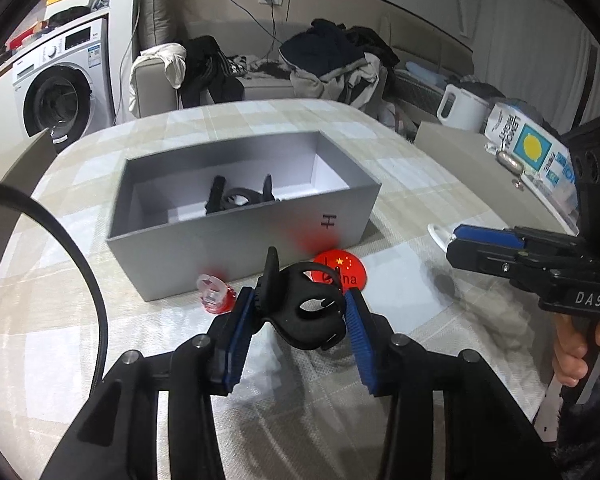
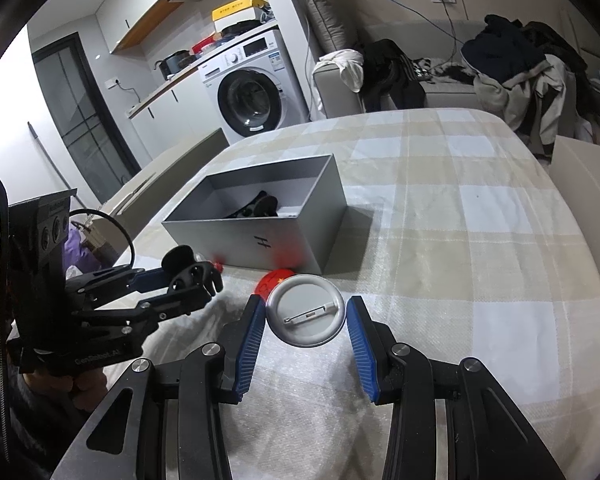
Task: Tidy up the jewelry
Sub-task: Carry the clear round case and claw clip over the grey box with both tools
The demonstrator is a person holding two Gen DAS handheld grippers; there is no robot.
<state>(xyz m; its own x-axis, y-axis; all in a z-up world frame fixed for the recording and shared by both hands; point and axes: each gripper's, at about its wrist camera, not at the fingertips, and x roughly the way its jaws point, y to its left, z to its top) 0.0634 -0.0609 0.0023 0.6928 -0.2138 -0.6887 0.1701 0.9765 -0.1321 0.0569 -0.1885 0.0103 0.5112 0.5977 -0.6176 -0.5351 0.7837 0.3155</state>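
We hold two pieces at once, one in each tongs, both just short of the box (image 1: 236,236).

Left tongs (image 1: 300,312): closed on a black clip (image 1: 304,308), pads pressing its two sides. The clip sits upright and clear of the desk (image 1: 420,208), likely so it can go over the box wall without dragging.

Right tongs (image 2: 306,320): closed on a round badge (image 2: 306,312) by its rim, pin side facing the camera. An edge grip suits a flat disc; we judge it would be hard to pinch from above.

The box stands open on the checked desk cloth, a similar black clip (image 1: 236,198) already inside, so it reads as the collecting place.

Still loose on the desk: a red badge (image 1: 350,274) and a small red piece (image 1: 216,294), both against the box's near wall.
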